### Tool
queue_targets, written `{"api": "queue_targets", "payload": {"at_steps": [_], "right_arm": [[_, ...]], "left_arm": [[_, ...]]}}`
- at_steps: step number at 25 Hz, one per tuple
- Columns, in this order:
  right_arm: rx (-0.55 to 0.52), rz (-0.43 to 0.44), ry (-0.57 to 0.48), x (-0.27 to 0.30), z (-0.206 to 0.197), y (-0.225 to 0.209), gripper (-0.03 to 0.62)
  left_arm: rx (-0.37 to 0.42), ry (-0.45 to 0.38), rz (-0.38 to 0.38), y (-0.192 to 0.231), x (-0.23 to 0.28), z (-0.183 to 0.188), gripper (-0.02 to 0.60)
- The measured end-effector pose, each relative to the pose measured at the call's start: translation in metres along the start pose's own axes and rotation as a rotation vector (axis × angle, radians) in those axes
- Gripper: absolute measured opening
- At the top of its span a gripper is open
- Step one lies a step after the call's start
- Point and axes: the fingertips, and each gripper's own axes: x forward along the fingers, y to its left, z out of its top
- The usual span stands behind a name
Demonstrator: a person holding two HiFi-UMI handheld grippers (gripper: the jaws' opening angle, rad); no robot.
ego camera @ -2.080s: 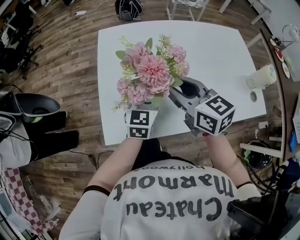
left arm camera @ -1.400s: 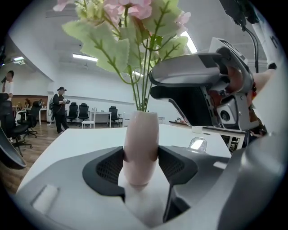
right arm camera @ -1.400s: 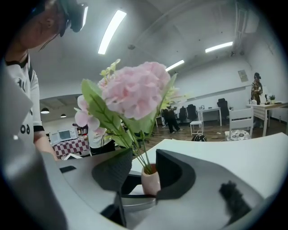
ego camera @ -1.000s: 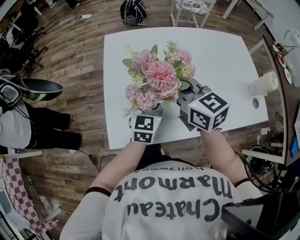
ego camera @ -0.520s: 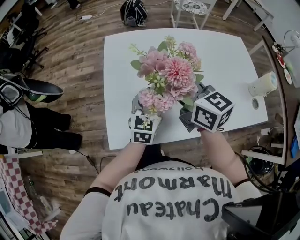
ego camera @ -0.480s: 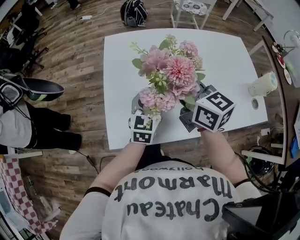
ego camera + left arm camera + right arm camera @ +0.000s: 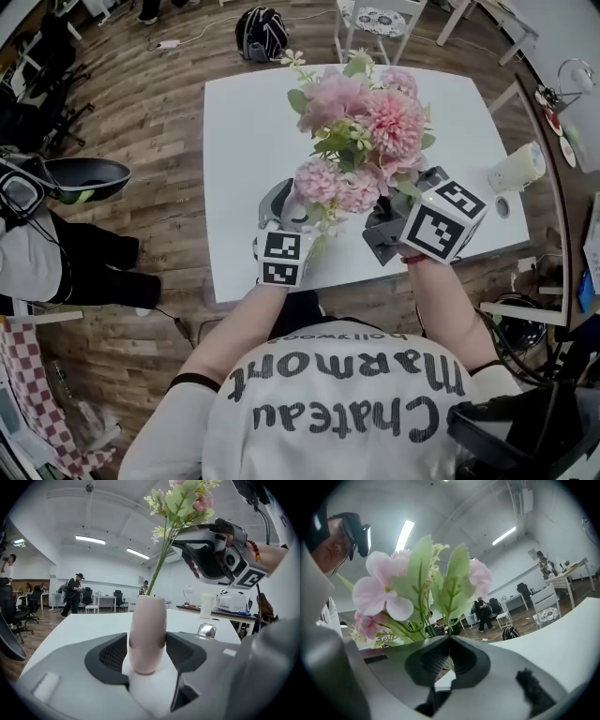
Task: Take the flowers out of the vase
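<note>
A pale pink vase (image 7: 147, 634) stands upright on the white table (image 7: 253, 112). My left gripper (image 7: 147, 651) has it between its pads, which touch both sides while the jaws are opening. In the head view this gripper (image 7: 291, 211) sits under the blooms. My right gripper (image 7: 449, 653) is shut on the green stems of the pink flower bunch (image 7: 361, 122) and holds it above the vase. From the left gripper view, the right gripper (image 7: 206, 555) hangs high at the right, and the stems (image 7: 161, 559) slant down to the vase's mouth.
A cream-coloured roll (image 7: 518, 169) and a small tape ring (image 7: 503, 200) lie at the table's right edge. A chair (image 7: 375, 14) and a dark backpack (image 7: 258, 28) stand on the floor beyond the table. A person (image 7: 47, 272) is at the left.
My right gripper has risen with the flower bunch, which now sits higher and further to the right over the table. The left gripper and vase have stayed in place.
</note>
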Motion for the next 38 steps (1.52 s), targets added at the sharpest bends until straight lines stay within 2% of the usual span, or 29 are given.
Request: {"api": "queue_targets", "payload": {"at_steps": [8, 17, 23, 29, 31, 35, 37, 38], "right_arm": [[-0.004, 0.012, -0.069, -0.013, 0.033, 0.002, 0.018], [-0.016, 0.021, -0.143, -0.03, 0.064, 0.019, 0.017], [0.018, 0.017, -0.168, -0.039, 0.067, 0.026, 0.017], [0.011, 0.0, -0.165, -0.046, 0.068, 0.042, 0.017], [-0.002, -0.015, -0.155, -0.048, 0.064, 0.049, 0.017], [0.002, -0.055, -0.16, -0.054, 0.054, 0.076, 0.018], [0.01, -0.081, -0.173, -0.058, 0.048, 0.09, 0.017], [0.015, -0.093, -0.177, -0.059, 0.045, 0.095, 0.017]], "left_arm": [[-0.023, 0.002, 0.005, 0.002, 0.011, 0.0, 0.271], [-0.005, -0.027, -0.01, -0.005, -0.01, 0.019, 0.295], [0.008, -0.063, 0.02, 0.001, -0.042, 0.036, 0.295], [0.004, -0.162, 0.02, 0.01, -0.097, 0.08, 0.295], [-0.002, -0.179, -0.02, 0.008, -0.12, 0.093, 0.284], [-0.028, -0.213, -0.11, 0.006, -0.175, 0.114, 0.215], [-0.022, -0.224, -0.141, 0.006, -0.199, 0.121, 0.156], [-0.02, -0.226, -0.152, 0.007, -0.208, 0.124, 0.152]]}}
